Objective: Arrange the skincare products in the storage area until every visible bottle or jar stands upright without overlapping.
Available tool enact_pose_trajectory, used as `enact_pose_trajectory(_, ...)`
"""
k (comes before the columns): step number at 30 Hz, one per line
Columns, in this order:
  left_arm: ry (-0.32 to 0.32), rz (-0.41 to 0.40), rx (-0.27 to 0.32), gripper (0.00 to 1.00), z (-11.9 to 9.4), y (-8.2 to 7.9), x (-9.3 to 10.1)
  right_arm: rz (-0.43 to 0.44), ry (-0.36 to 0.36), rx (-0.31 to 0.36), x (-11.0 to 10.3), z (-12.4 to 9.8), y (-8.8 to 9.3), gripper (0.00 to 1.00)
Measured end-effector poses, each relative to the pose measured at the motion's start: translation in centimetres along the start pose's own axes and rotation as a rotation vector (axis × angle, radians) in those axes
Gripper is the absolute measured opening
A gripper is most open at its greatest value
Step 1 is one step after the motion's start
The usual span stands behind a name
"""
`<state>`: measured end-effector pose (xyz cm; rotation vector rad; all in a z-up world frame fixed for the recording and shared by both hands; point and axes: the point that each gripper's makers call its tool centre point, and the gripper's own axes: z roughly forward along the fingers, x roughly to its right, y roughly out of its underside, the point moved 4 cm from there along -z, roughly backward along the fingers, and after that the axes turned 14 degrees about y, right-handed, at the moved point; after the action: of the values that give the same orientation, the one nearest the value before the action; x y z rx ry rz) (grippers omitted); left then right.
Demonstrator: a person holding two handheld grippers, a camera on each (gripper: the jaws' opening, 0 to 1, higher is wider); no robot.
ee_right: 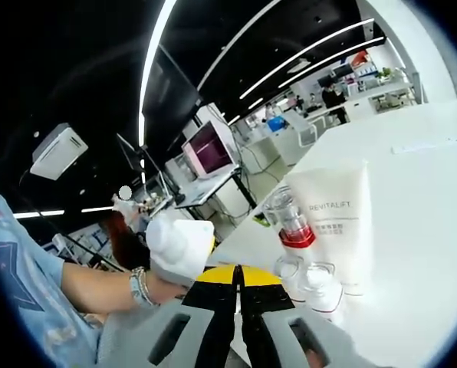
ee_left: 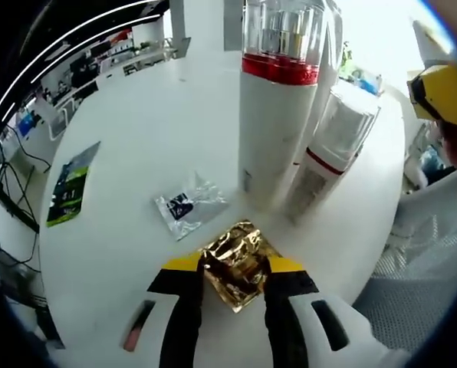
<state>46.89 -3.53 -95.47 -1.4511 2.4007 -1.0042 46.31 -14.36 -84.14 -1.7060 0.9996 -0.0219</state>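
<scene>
While the left gripper (ee_left: 233, 264) is hovering low over the white surface (ee_left: 136, 138), its yellow-tipped black fingers (ee_left: 184, 264) are pinching a crumpled gold foil sachet (ee_left: 238, 264) between them. Shiny and wrinkled, the sachet is sitting squarely in the gap, with its far edge poking just past the fingertips. Further left on the surface, a dark green leaflet (ee_left: 71, 185) is lying flat, and a silver foil sachet (ee_left: 189, 205) is resting just beyond the gold one, apart from it. Right of that, a tall white bottle (ee_left: 273, 123) with a red band and a clear cap is standing upright, and a shorter white bottle (ee_left: 332, 149) with a thin red ring is standing just beside it.

Over in the right gripper view, the right gripper (ee_right: 238, 277) is showing its fingers pressed together with nothing between them. A person's hand (ee_right: 167, 268) wearing a bracelet is holding the other gripper at the left. Right of the fingers, a clear-capped bottle (ee_right: 294, 222) with a red collar is standing in front of a white tube (ee_right: 337, 222) printed REVITALIFT, both upright, with two small clear-topped bottles (ee_right: 314, 282) close beneath them.
</scene>
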Motion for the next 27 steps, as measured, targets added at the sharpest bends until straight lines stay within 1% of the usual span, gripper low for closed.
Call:
enact_pose_trajectory(6, -0.009, -0.003, 0.016, 0.31, -0.2, -0.2, -0.3, -0.003, -0.001, -0.006, 0.0, 0.1, 0.1, 0.00)
enact_pose_trajectory(13, -0.016, -0.020, 0.062, 0.31, -0.7, -0.9, -0.6, 0.001, 0.000, -0.010, 0.0, 0.1, 0.2, 0.00)
enact_pose_trajectory(19, -0.019, -0.026, 0.071, 0.32, -0.8, -1.0, -0.8, -0.002, -0.008, -0.021, -0.1, 0.2, 0.3, 0.00)
enact_pose_trajectory(23, -0.017, -0.021, 0.076, 0.32, -0.9, -1.1, -0.7, -0.021, -0.011, -0.035, -0.3, 0.3, 0.6, 0.00)
enact_pose_trajectory(25, -0.024, -0.012, 0.091, 0.33, -1.3, -1.4, -0.8, -0.047, -0.006, -0.042, -0.3, 0.4, 0.8, 0.00)
enact_pose_trajectory(27, -0.038, -0.013, 0.127, 0.32, -2.1, -2.0, -1.2, -0.068, -0.001, -0.047, -0.4, 0.5, 0.9, 0.00)
